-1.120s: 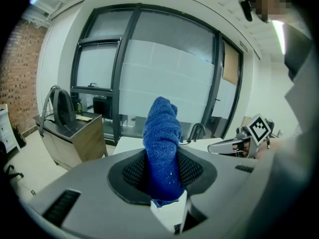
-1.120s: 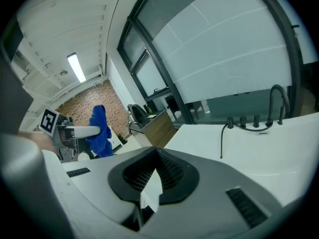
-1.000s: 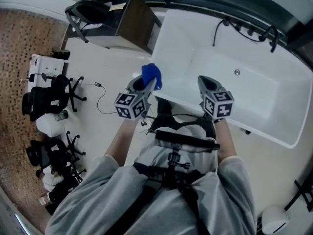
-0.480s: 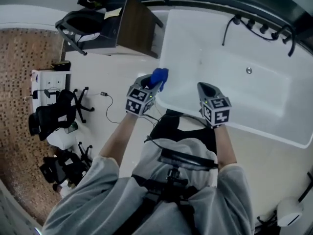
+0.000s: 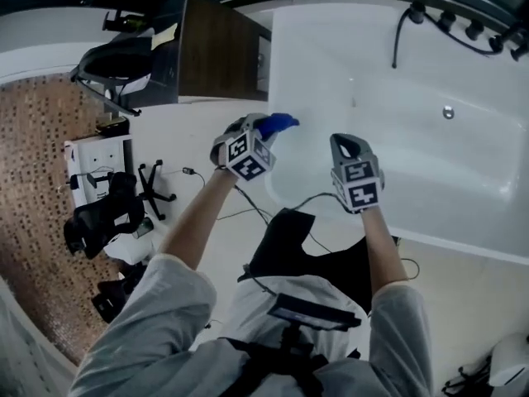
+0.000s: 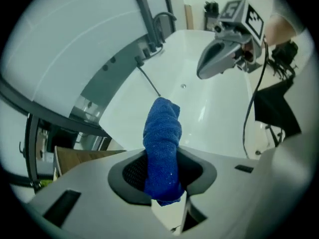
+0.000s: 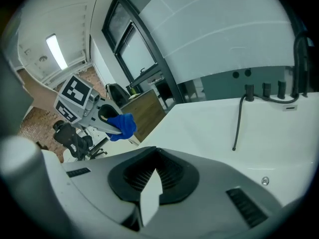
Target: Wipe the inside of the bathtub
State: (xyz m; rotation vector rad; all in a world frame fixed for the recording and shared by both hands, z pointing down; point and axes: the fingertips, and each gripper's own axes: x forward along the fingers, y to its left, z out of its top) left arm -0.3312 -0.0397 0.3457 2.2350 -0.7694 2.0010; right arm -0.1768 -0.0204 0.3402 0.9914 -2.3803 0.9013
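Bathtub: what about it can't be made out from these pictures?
- Bathtub right end: cut off by the head view's edge.
- Drain: too small in every view to tell open or plugged.
- Near wall: partly hidden in the head view behind the right hand-held gripper.
- Cloth lower end: hidden inside the left hand-held gripper.

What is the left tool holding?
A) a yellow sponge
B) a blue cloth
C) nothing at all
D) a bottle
B: in the left gripper view a blue cloth sticks out from between the jaws of the left tool, which are closed on it.
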